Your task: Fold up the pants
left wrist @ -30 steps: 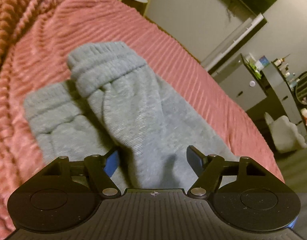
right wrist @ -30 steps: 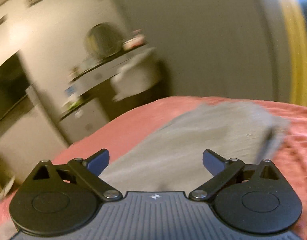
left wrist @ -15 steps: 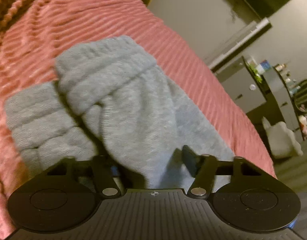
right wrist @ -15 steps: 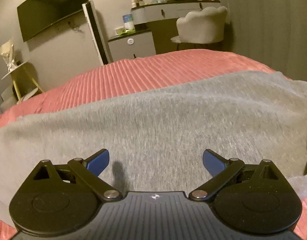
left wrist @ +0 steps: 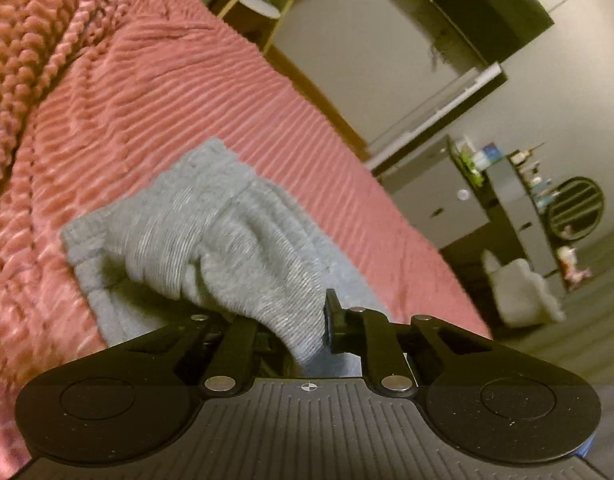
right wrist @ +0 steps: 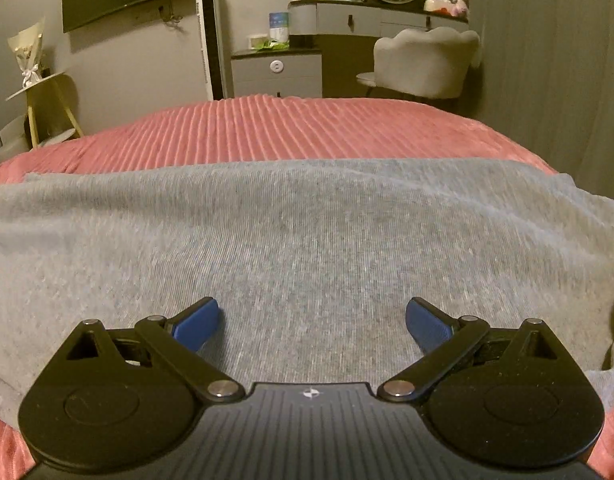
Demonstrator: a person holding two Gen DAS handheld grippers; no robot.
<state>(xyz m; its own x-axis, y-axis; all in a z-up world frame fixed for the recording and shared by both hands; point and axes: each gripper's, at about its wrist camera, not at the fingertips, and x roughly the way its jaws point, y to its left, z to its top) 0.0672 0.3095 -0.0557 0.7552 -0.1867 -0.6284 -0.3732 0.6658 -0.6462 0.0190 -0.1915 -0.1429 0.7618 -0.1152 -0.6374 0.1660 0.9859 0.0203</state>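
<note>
Since a second ago, the left gripper [left wrist: 291, 326] has closed its fingers onto a bunched fold of the grey pants [left wrist: 195, 232] near the leg cuffs and lifted it slightly off the pink ribbed bedspread [left wrist: 155, 92]. Meanwhile the right gripper [right wrist: 312, 322] has swung from a blurred view of the room to hover low over the flat grey fabric, fingers spread wide and holding nothing. The pants lie stretched across the bed. To fold well, the right gripper probably needs to pinch the matching edge before both carry the cloth over evenly, keeping it taut so no creases form. No brand, label or writing can be read anywhere; bottles on the distant dresser [right wrist: 339, 16] are too small.
</note>
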